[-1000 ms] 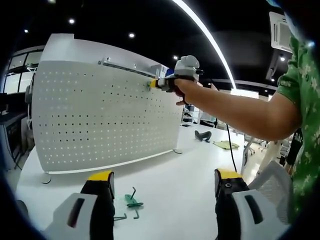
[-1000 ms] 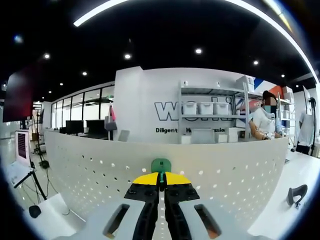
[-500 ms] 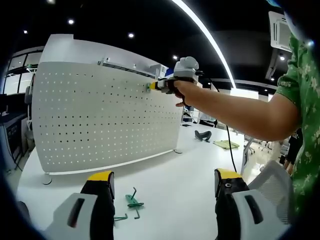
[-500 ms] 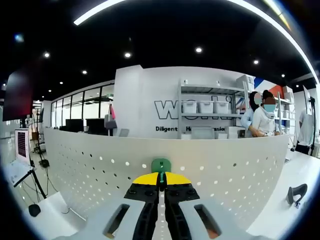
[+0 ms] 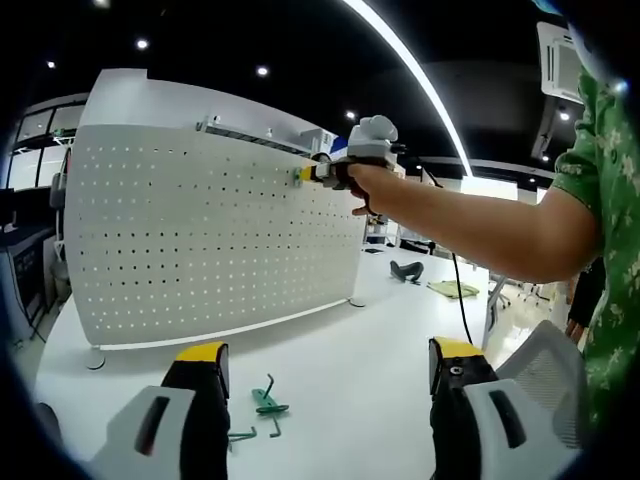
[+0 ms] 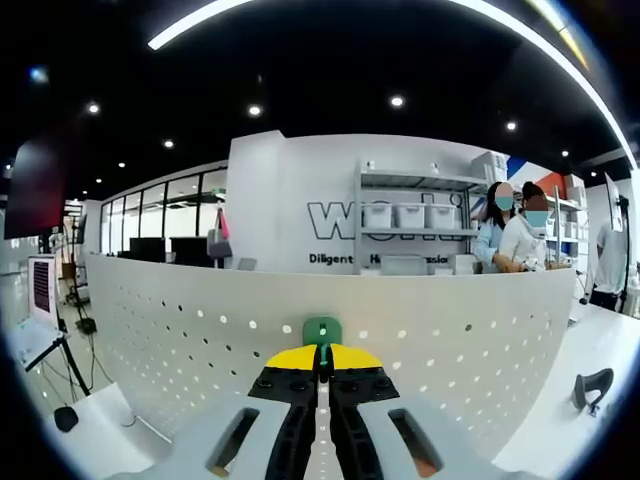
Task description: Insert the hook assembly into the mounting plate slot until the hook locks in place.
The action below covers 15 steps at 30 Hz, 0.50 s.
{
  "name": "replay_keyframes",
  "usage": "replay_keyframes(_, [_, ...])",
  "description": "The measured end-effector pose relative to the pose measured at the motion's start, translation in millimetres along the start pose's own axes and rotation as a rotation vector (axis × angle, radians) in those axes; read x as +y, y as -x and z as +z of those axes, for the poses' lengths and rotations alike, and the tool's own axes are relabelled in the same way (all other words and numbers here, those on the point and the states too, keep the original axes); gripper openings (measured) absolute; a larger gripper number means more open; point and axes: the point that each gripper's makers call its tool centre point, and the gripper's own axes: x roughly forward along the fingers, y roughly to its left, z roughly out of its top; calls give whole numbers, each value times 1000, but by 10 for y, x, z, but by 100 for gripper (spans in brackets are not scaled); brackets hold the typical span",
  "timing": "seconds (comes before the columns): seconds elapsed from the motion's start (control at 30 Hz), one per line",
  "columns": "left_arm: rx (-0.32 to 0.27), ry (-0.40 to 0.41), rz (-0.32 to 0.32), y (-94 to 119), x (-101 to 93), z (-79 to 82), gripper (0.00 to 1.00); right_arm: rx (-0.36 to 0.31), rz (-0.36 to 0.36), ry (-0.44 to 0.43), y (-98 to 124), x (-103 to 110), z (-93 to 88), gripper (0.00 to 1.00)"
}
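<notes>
At the top edge of the white pegboard (image 5: pixel 215 235), the right gripper (image 6: pixel 321 352) presses a green hook (image 6: pixel 322 330) against the holes, jaws clamped on it. Insertion is the step in hand; whether the hook has locked cannot be told. Next, push it squarely into the holes, then seat it downward. Low over the table (image 5: pixel 360 370), the left gripper (image 5: pixel 325 385) hangs wide apart, holding nothing, near spare green hooks (image 5: pixel 264 403).
</notes>
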Motion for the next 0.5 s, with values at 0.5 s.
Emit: replay_keyframes(0.5, [1,1,0,-2,16,-4,84,2,-7,-5,-27,-17,-27,1])
